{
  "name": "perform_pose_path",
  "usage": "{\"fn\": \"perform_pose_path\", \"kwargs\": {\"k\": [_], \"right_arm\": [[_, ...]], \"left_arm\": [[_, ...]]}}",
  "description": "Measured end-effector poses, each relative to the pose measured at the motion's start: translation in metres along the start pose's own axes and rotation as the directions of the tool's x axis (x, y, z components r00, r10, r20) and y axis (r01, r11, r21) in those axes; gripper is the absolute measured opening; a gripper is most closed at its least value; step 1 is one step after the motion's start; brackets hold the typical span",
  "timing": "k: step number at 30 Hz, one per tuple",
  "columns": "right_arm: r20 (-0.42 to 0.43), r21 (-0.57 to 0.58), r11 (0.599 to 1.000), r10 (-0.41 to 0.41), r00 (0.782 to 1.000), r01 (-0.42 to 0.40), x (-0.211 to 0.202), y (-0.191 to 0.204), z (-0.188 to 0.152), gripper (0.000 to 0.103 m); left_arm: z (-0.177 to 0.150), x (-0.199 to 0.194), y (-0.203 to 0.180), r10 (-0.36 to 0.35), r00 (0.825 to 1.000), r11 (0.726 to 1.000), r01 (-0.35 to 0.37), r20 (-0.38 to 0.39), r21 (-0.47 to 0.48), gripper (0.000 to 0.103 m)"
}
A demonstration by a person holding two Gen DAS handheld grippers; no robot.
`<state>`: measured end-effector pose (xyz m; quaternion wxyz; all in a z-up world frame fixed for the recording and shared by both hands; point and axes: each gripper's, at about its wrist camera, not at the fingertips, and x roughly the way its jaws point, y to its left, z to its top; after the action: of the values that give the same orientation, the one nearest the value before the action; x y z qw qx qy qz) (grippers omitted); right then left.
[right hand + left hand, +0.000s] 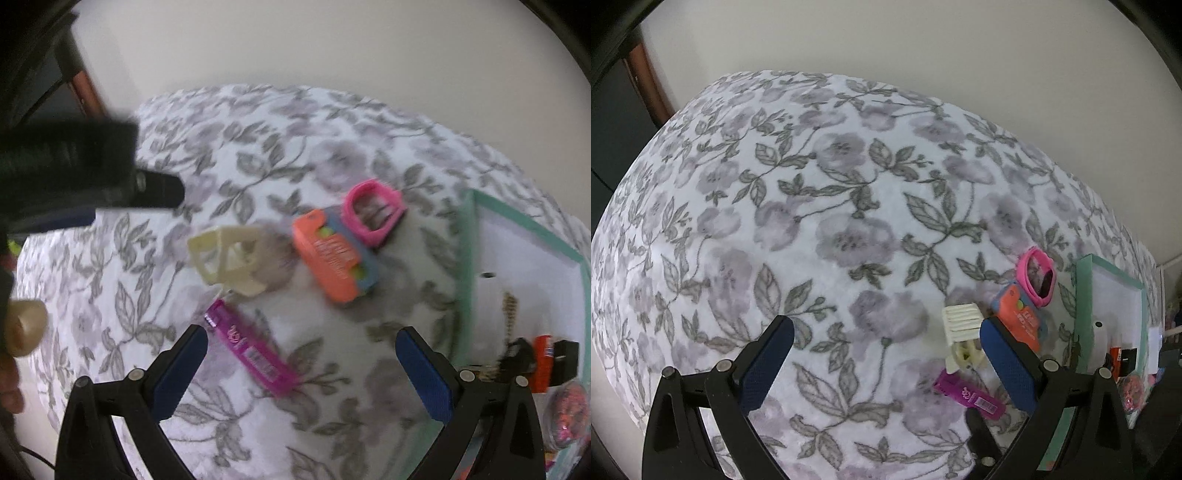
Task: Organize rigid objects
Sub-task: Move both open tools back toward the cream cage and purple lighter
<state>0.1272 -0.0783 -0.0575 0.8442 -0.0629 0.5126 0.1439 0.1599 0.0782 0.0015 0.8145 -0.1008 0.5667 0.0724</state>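
Several small objects lie on a floral cloth: a cream plastic piece (232,258) (962,332), a magenta bar (255,350) (971,397), an orange and blue toy (332,258) (1021,314) and a pink ring-shaped piece (373,212) (1036,277). A teal-rimmed white box (467,280) (1084,314) at the right holds small items. My right gripper (301,373) is open, hovering above the magenta bar. My left gripper (886,362) is open and empty, left of the objects; it also shows in the right wrist view (155,190).
A pale wall stands behind the cloth-covered surface (812,221). A dark wooden frame (650,85) is at the far left. A pink glittery round item (569,413) lies by the box. A cream knob (24,326) is at the left edge.
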Motion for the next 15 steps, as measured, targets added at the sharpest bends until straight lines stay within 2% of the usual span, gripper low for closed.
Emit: {"fn": "perform_pose_path", "kwargs": {"k": [4, 10, 15], "right_arm": [[-0.015, -0.005, 1.000, 0.008, 1.000, -0.008, 0.013, 0.012, -0.002, 0.103], [0.008, 0.022, 1.000, 0.009, 1.000, -0.010, 0.025, 0.023, 0.001, 0.103], [-0.022, -0.022, 0.997, -0.075, 0.997, 0.075, 0.037, 0.021, -0.001, 0.103]], "left_arm": [[0.001, -0.001, 0.011, -0.002, 1.000, 1.000, 0.002, -0.001, -0.017, 0.101], [0.003, 0.001, 0.023, 0.006, 1.000, 0.999, -0.006, -0.002, -0.036, 0.101], [0.003, 0.007, 0.026, -0.014, 1.000, 0.999, 0.013, -0.015, -0.044, 0.101]]}}
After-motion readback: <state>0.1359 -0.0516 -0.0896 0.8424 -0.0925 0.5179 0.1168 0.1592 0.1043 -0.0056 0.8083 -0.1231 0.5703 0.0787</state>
